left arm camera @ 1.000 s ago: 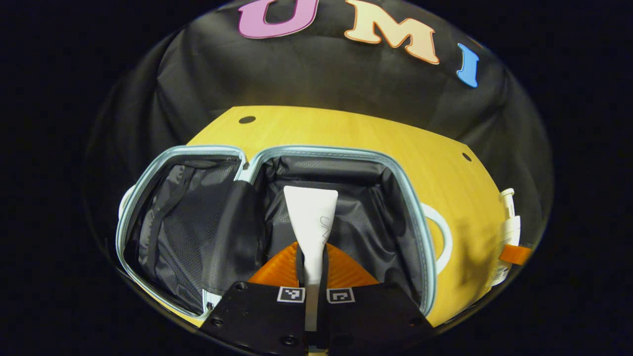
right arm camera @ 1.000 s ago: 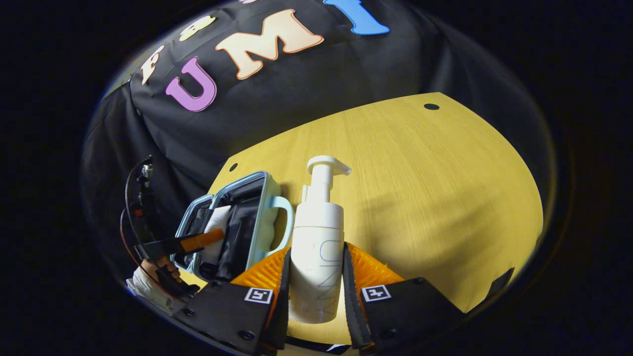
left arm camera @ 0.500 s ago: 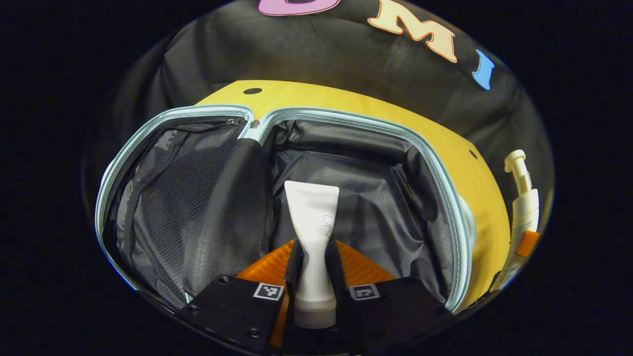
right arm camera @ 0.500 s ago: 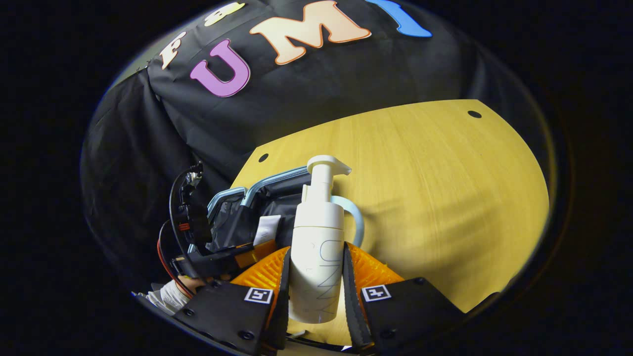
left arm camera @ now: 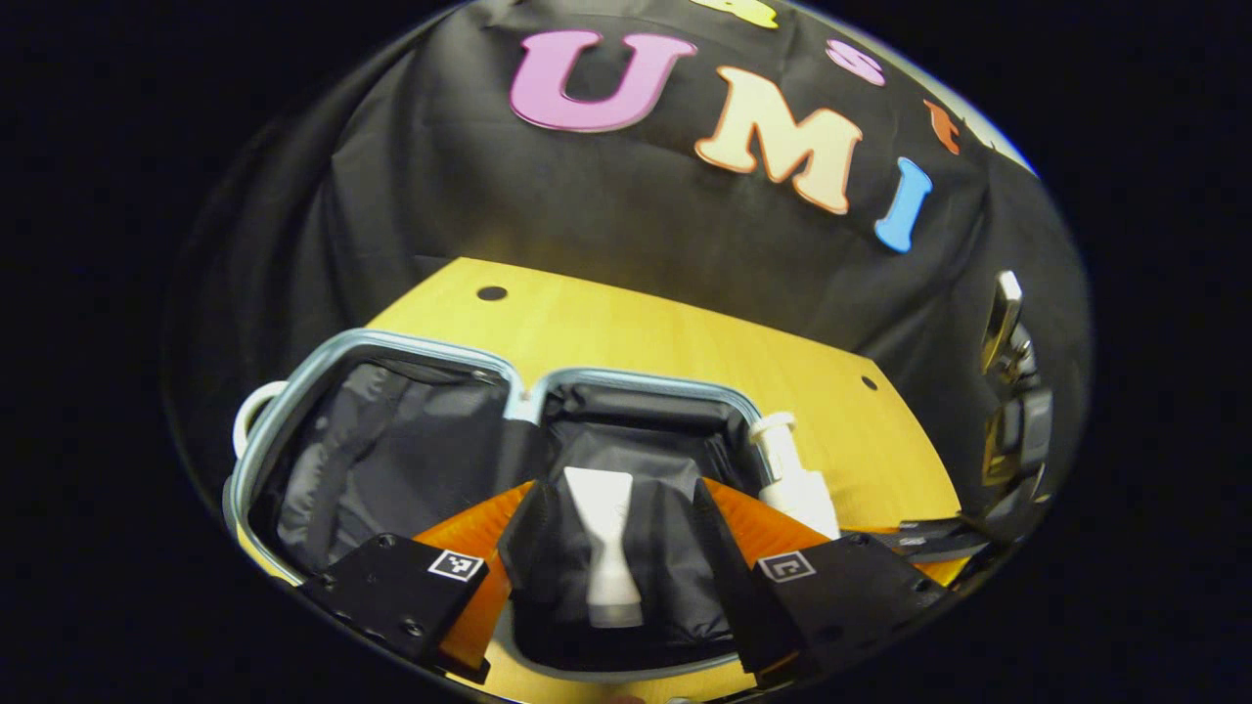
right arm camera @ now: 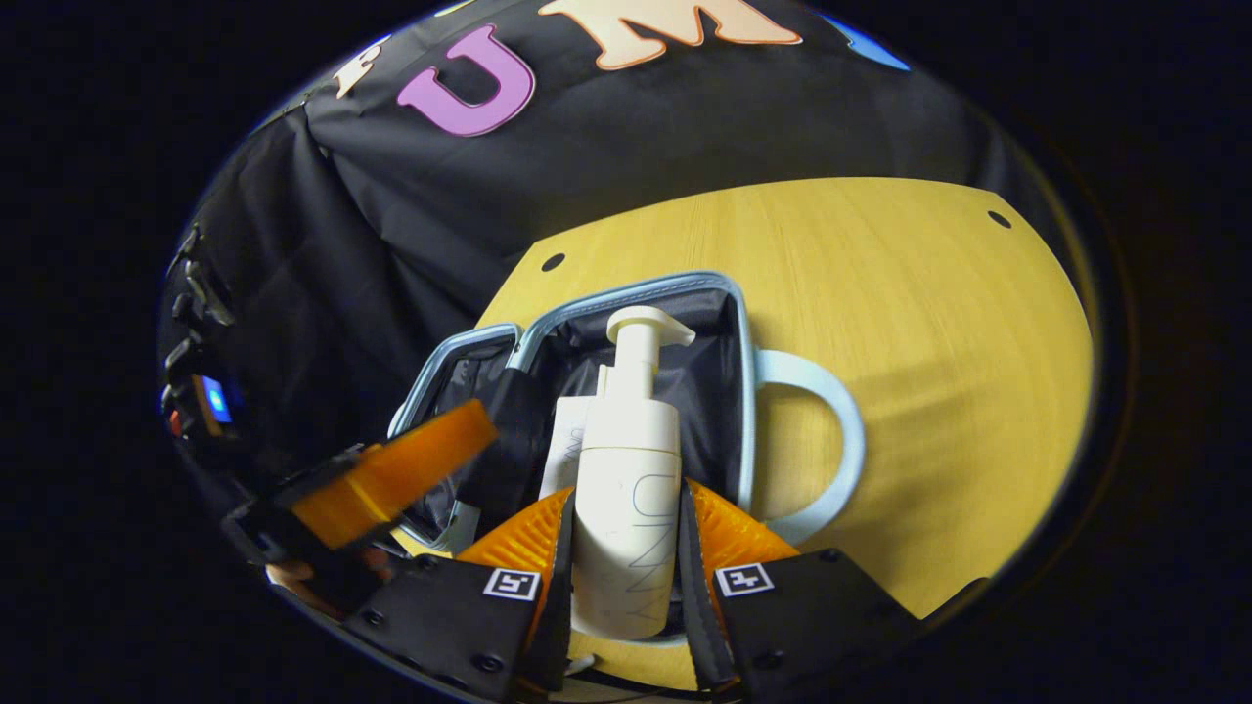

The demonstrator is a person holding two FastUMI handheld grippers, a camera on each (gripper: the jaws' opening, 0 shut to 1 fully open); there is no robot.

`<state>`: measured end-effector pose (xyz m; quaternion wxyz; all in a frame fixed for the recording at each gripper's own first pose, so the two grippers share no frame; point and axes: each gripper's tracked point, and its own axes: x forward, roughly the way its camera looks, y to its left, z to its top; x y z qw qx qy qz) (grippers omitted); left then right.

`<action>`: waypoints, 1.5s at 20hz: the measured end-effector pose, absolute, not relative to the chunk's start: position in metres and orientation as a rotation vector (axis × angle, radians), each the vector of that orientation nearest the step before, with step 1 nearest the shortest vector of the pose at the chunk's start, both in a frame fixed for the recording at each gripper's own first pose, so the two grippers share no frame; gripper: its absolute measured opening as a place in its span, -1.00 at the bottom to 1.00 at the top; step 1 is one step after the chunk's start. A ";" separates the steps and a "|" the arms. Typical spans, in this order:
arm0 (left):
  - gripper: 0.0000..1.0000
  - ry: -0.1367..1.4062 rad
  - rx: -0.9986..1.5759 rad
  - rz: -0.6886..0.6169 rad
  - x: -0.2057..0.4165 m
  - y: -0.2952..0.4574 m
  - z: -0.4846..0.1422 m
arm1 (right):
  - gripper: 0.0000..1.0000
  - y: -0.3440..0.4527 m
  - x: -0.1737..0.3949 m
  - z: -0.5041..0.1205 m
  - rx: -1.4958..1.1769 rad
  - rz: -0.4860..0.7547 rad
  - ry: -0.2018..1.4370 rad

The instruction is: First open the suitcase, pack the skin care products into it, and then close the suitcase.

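Note:
The open suitcase (left arm camera: 391, 342) with a pale blue rim lies on the yellow table, its dark lining showing. A white tube (left arm camera: 604, 548) rests in its right compartment. My left gripper (left arm camera: 616, 504) is open, its fingers spread wide on either side of the tube without touching it. My right gripper (right arm camera: 626, 504) is shut on a white pump bottle (right arm camera: 631, 430), held upright over the suitcase's (right arm camera: 740, 391) right compartment. The tube (right arm camera: 565, 440) lies just left of the bottle. In the left gripper view the bottle (left arm camera: 794, 484) shows at the suitcase's right edge.
The suitcase's handle (right arm camera: 836, 440) sticks out to the right over the bare yellow table (right arm camera: 929, 323). A finger of the left gripper (right arm camera: 391, 474) hangs over the suitcase's left half. The right gripper's body (left arm camera: 1007, 430) is at the far right.
My left gripper opened, let go of the tube inside the suitcase and drew back. My right gripper carried the pump bottle leftwards from beside the suitcase to above its right compartment.

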<state>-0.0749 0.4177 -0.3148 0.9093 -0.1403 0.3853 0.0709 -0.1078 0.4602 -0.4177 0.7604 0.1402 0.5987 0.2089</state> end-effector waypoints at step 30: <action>0.71 0.929 -0.238 0.628 -0.151 0.749 -0.368 | 0.86 0.444 -0.047 -0.382 0.223 0.314 1.089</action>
